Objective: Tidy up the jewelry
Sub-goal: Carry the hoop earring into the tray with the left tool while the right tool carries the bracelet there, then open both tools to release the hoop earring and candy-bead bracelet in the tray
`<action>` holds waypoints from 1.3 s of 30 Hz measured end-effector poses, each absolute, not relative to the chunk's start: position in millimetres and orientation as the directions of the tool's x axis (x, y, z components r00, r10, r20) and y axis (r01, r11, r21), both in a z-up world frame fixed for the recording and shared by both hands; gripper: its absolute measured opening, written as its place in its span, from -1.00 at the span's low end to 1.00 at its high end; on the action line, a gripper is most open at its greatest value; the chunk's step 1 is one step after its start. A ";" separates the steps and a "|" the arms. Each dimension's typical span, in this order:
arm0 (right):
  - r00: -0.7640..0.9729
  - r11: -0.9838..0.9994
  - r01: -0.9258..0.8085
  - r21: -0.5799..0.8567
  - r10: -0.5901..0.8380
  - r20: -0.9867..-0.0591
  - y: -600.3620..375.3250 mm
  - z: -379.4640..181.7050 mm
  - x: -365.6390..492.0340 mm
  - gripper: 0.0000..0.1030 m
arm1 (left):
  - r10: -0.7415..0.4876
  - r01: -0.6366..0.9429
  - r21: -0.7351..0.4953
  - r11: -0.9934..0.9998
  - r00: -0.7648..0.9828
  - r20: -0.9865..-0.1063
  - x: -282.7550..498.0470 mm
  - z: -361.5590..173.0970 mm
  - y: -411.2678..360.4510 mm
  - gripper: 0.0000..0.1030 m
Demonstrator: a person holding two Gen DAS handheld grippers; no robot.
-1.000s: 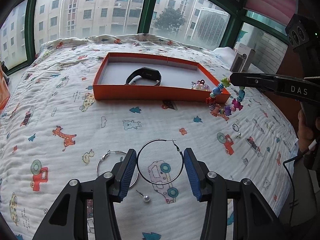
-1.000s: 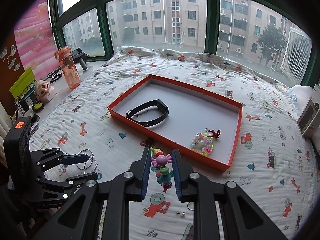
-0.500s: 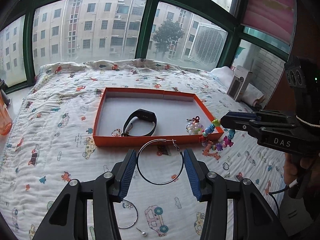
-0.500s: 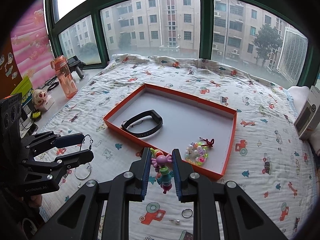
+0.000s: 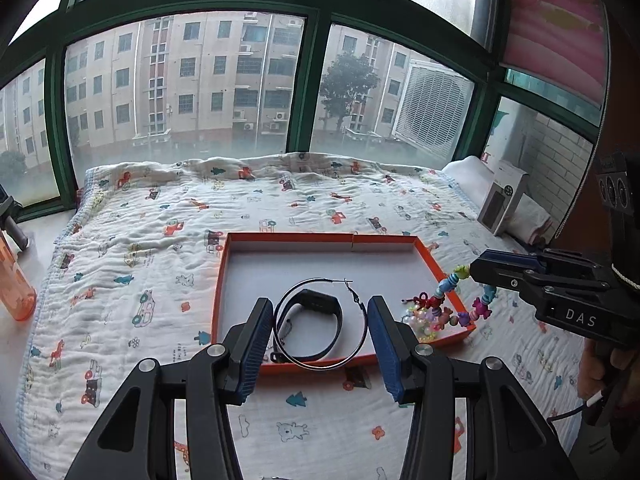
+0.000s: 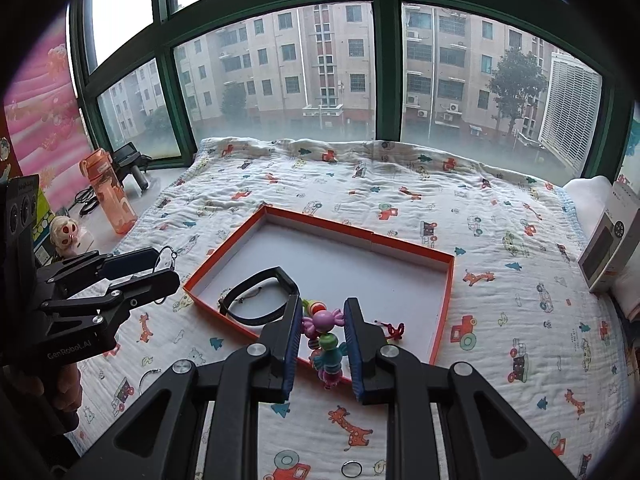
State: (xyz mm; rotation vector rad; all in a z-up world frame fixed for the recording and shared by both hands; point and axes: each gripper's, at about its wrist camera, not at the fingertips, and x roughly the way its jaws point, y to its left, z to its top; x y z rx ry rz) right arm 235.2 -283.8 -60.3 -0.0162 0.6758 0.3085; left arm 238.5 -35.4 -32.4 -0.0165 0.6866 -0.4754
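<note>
Now hoop earring (image 5: 320, 324) clamped between left tongs (image 5: 320, 354) pads.

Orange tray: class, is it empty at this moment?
No: the orange tray already holds a black wristband on its white floor.

A bed (image 6: 400, 200) covered by a white quilt printed with cartoon animals and cars carries an orange tray (image 6: 442, 312) near its middle. Toward the near edge a small silver ring (image 6: 351, 469) and a thin hoop earring (image 6: 149, 378) lie on the quilt.
</note>
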 end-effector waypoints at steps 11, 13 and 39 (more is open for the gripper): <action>0.716 0.968 -0.226 0.108 0.240 -0.655 -297.4 -80.1 292.7 -0.53 | -0.391 0.392 -0.150 0.908 0.662 -0.639 321.3 -43.6 -51.2 0.01; 0.703 0.968 -0.217 0.125 0.244 -0.668 -299.2 -88.3 302.9 -0.53 | -0.381 0.387 -0.145 0.911 0.652 -0.655 336.8 -52.8 -54.1 0.01; 0.584 0.975 -0.155 0.160 0.222 -0.781 -303.9 -148.6 348.3 -0.38 | -0.281 0.348 -0.109 0.931 0.497 -0.821 427.6 -158.5 -70.7 0.08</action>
